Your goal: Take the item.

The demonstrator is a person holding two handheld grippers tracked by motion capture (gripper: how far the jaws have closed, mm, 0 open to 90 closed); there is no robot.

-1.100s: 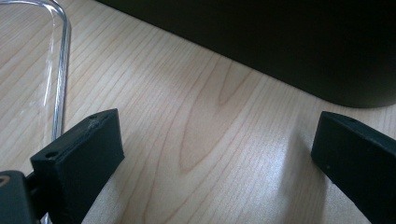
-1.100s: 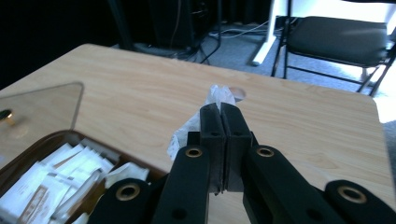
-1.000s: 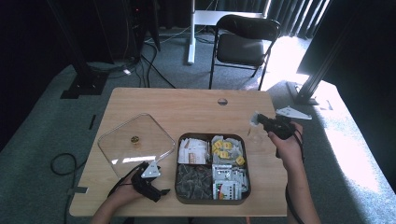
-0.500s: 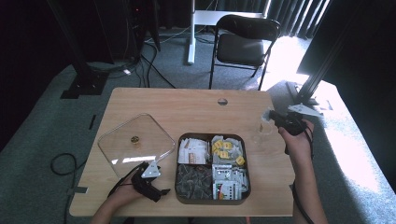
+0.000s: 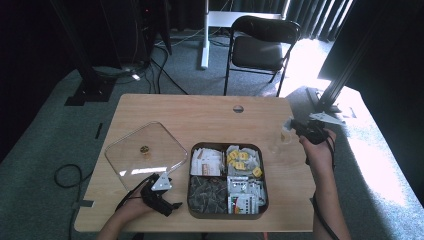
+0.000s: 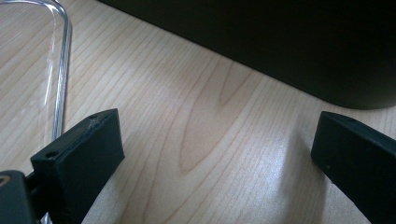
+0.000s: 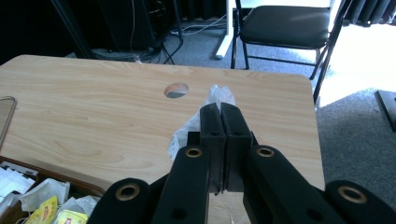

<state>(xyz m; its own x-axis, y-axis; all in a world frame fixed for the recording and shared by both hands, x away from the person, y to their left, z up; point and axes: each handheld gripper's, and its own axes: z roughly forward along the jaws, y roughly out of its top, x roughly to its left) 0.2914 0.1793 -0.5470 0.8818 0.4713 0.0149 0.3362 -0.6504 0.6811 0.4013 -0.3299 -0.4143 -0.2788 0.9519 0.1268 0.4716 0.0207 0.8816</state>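
A dark compartment tray [image 5: 190,185] with tea bags and sachets sits at the table's front middle. My right gripper [image 5: 294,128] hovers over the table's right edge, beyond the tray's far right corner. It is shut on a small clear-and-white sachet [image 5: 286,134]. In the right gripper view the jaws [image 7: 219,106] are pressed together with the sachet [image 7: 180,138] sticking out past and below them. My left gripper [image 5: 171,205] rests low on the table just left of the tray. Its jaws [image 6: 219,140] stand wide open with bare wood between them and the tray's dark wall [image 6: 280,46] ahead.
A clear square lid [image 5: 142,150] lies flat left of the tray, its rim [image 6: 60,70] beside my left jaw. A cable hole [image 5: 238,108] is near the table's far edge. A black chair [image 5: 262,47] stands behind the table.
My right gripper has moved rightward to the table's right edge and slightly down, still holding the sachet. The left gripper has stayed where it was.
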